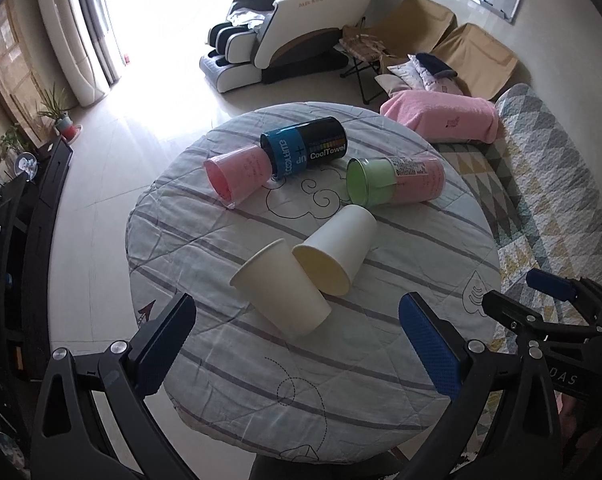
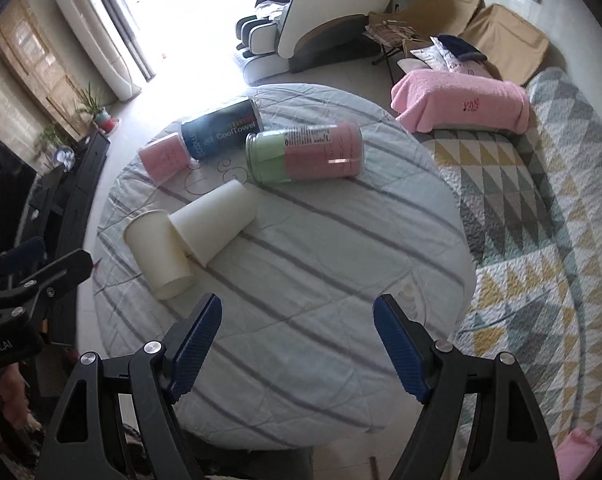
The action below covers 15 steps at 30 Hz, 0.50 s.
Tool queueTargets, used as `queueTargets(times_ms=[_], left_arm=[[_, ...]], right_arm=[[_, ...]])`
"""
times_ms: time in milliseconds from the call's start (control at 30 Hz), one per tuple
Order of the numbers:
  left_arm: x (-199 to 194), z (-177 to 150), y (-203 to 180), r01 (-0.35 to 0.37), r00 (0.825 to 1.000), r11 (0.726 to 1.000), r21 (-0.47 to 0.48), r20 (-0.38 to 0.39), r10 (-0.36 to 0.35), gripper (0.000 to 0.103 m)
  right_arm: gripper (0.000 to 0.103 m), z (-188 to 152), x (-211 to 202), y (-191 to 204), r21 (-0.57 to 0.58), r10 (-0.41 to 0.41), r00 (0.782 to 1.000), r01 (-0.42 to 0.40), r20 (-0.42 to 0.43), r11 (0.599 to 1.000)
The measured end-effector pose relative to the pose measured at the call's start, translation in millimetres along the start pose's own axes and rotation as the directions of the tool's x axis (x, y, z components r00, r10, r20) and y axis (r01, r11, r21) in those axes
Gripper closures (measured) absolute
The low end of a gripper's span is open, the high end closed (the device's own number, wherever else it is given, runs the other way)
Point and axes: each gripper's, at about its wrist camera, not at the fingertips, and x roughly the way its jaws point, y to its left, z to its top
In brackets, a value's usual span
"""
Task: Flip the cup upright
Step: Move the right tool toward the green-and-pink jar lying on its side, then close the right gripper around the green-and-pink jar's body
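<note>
Two white paper cups lie on their sides on the round cloth-covered table (image 1: 261, 380). The near cup (image 1: 281, 290) has its base toward me; the far cup (image 1: 337, 254) shows its yellowish inside, and its rim touches the near cup. Both show in the right wrist view, the near cup (image 2: 157, 256) and the far cup (image 2: 215, 220). My left gripper (image 1: 297, 320) is open and empty, just short of the near cup. My right gripper (image 2: 297, 320) is open and empty above the table's near middle, to the right of the cups.
Further back lie a pink cup (image 1: 237, 176), a black and blue CoolTowel canister (image 1: 305, 148) and a clear green-and-pink canister (image 1: 395, 180). A patterned sofa (image 2: 541, 208) with a pink pillow (image 2: 461, 100) stands to the right. A dark TV bench (image 1: 29, 220) runs along the left.
</note>
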Motion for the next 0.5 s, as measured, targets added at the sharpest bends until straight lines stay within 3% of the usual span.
queueTargets(times_ms=[100, 300, 400, 500], left_arm=[[9, 16, 5, 0.019, 1.000, 0.999, -0.026, -0.013, -0.020, 0.000], [28, 37, -5, -0.012, 0.999, 0.997, -0.073, -0.044, 0.009, 0.000], [39, 41, -12, -0.034, 0.998, 0.991, -0.129, -0.064, 0.026, 0.000], [51, 42, -21, -0.059, 0.995, 0.980, -0.192, -0.095, 0.041, 0.000]], right_arm=[[0.023, 23, 6, 1, -0.062, -0.010, 1.000, 0.010, -0.006, 0.998], [0.023, 71, 25, 2, -0.264, -0.011, 0.999, 0.003, -0.030, 0.964], [0.023, 93, 43, -1, -0.376, 0.024, 0.997, -0.048, -0.067, 0.925], [0.023, 111, 67, -1, -0.532, 0.005, 0.995, -0.058, -0.101, 0.845]])
